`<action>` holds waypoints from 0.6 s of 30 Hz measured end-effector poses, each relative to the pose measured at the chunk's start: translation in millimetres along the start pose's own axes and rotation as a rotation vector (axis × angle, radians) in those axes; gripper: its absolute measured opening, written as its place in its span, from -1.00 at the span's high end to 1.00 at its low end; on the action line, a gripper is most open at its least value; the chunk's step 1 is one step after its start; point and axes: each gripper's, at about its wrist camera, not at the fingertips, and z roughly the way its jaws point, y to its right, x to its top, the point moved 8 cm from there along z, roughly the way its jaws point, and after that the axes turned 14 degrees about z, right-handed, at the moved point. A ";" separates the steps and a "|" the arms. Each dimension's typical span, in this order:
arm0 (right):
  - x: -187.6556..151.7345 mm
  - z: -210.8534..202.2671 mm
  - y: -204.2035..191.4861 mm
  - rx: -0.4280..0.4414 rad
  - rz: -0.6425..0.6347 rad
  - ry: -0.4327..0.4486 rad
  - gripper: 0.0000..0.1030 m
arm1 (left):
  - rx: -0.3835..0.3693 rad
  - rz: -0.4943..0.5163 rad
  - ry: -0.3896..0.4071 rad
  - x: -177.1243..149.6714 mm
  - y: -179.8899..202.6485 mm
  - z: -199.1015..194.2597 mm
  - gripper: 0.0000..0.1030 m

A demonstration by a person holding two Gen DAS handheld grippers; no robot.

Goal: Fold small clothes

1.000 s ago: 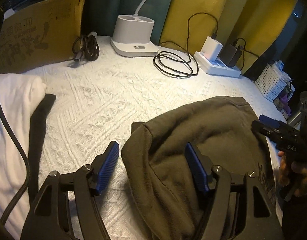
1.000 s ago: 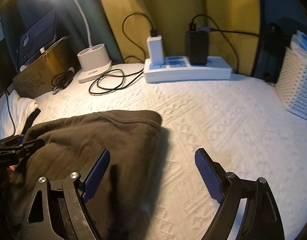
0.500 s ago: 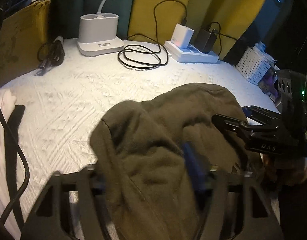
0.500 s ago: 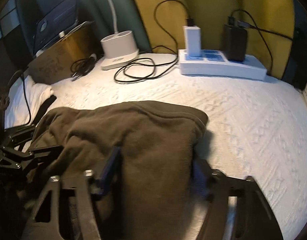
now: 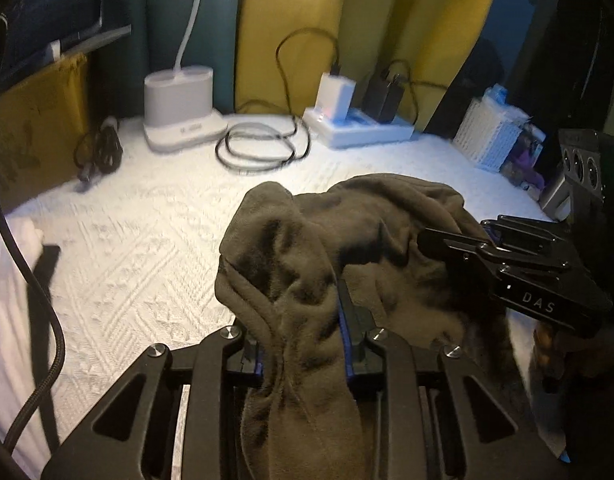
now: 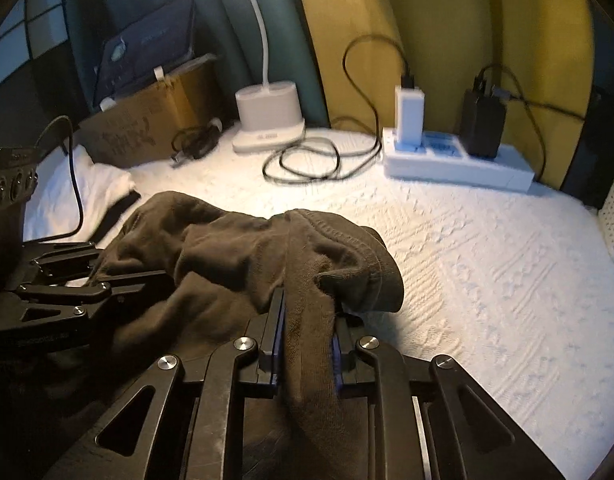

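You are at the start of the fold, as far as the views let me judge: the dark olive garment (image 5: 347, 248) is bunched and rumpled, not flat, and no neat crease shows anywhere on it. What you have done is take hold of it at two places; carrying the held edge over, laying it down and smoothing it all seem left to do.

Your left gripper (image 5: 303, 344) has just been closing, and its jaws now pinch a thick gather of the garment's left side; the cloth rises up between the blue pads and spills over the top, hiding the tips. Your right gripper (image 6: 305, 332) has just been closing too, and its jaws are pressed onto a rolled band of the same garment (image 6: 243, 248), which looks like a hemmed edge with stitching, folded over just beyond the jaws.

Taking the white power strip (image 6: 459, 164) as the landmark, the garment lies in front of it and to its left, well apart from it, on the white textured bed cover (image 6: 487, 280). The looped black cable (image 6: 303, 160) sits between the strip and the garment. Part of the garment hangs from both grips, while the part between the grippers sags, and whether that part rests on the cover I cannot tell.
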 end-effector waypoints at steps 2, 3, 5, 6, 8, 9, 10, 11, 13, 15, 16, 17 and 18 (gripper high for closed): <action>2.5 -12.1 -2.8 -0.002 -0.004 0.023 0.64 | 0.003 0.010 0.031 5.9 4.8 -12.4 0.51; 4.2 -19.8 -4.5 -0.005 -0.008 0.039 0.64 | 0.004 0.015 0.045 8.1 6.9 -18.3 0.51; 6.4 -34.0 -8.3 -0.012 -0.018 0.067 0.64 | 0.011 0.028 0.067 11.9 11.6 -28.3 0.51; 7.9 -43.8 -10.5 -0.015 -0.021 0.086 0.64 | 0.013 0.034 0.081 13.6 14.3 -35.2 0.51; 9.4 -58.7 -14.0 -0.020 -0.023 0.114 0.64 | 0.013 0.044 0.108 17.0 18.8 -47.5 0.51; 9.9 -64.4 -16.1 -0.023 -0.025 0.125 0.64 | 0.013 0.049 0.115 19.4 21.4 -51.0 0.51; 10.0 -73.1 -18.6 -0.024 -0.028 0.138 0.64 | 0.014 0.058 0.131 21.9 24.3 -58.0 0.52; 9.8 -79.2 -20.7 -0.025 -0.031 0.147 0.64 | 0.017 0.067 0.149 24.5 26.7 -65.5 0.52; 9.4 -93.5 -25.0 -0.030 -0.036 0.171 0.64 | 0.021 0.079 0.174 28.2 30.2 -77.6 0.52; 9.8 -110.0 -29.1 -0.032 -0.036 0.200 0.64 | 0.025 0.091 0.202 32.5 34.7 -91.2 0.54; 9.6 -115.7 -31.0 -0.032 -0.037 0.211 0.64 | 0.027 0.096 0.213 34.1 36.5 -97.1 0.55; 9.4 -123.8 -33.4 -0.031 -0.039 0.226 0.64 | 0.029 0.102 0.225 35.5 38.7 -103.2 0.56; 9.7 -132.4 -36.4 -0.030 -0.042 0.242 0.64 | 0.030 0.109 0.239 37.0 41.0 -110.2 0.56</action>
